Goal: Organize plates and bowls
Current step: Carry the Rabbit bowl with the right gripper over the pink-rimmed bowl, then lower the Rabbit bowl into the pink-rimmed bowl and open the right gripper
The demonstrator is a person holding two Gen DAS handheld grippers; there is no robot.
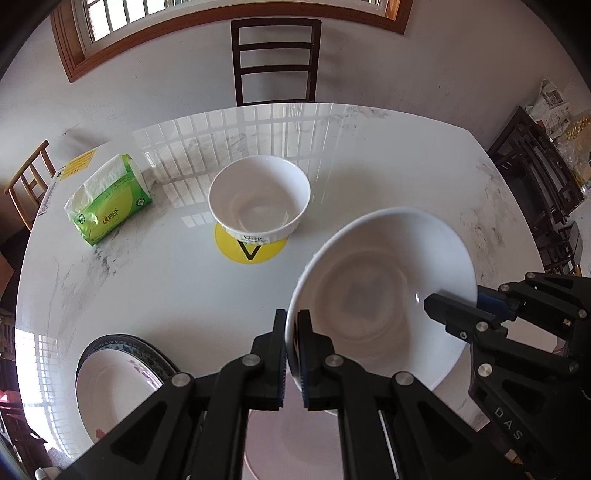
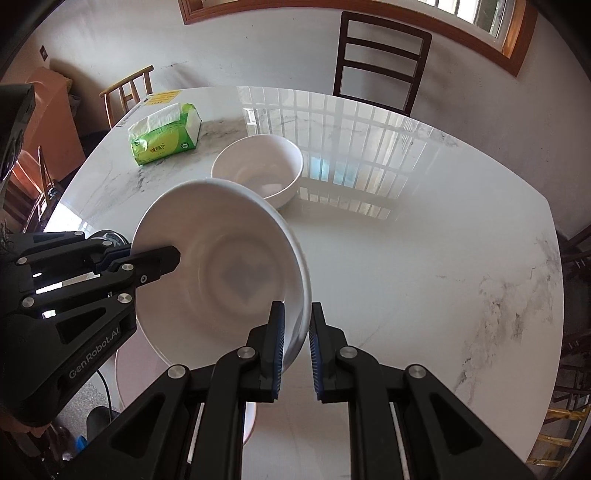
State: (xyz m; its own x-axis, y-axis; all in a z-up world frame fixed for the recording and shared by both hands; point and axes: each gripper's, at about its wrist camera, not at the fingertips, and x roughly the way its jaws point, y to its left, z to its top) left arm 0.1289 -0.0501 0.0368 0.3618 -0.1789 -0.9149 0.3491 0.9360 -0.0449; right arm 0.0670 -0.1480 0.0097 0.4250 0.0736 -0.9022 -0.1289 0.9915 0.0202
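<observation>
1. Big bowl [image 1: 380, 295] held off the table [image 1: 147, 288], tilted, open side toward the cameras. Both grippers clamp its rim on opposite sides.
2. Left gripper [image 1: 292, 347]: jaws narrow, pinching the bowl's near-left rim, one pad inside and one outside. Seen in the right wrist view at [image 2: 173, 258].
3. Right gripper [image 2: 297, 339]: jaws narrow, closed on the near-right rim; wall sits between the blue pads. Seen in the left wrist view at [image 1: 432, 310].
4. Small bowl [image 1: 258, 195] upright at table centre, resting on the far edge of a yellow disc [image 1: 251, 251] marked with a black V. White label on its near side, text unreadable. In the right wrist view the big bowl's far rim overlaps its near edge.
5. Plates [image 1: 114, 376]: stack at the near-left table edge, dark patterned rim under a white plate, apart from both bowls.
6. Tissue pack [image 1: 107, 203], green, far-left on table, well clear.
7. Pink plate [image 1: 280, 435] under the left gripper, mostly hidden.
8. Dark chair [image 1: 275, 59] behind the far edge; window [image 1: 147, 11] above.
</observation>
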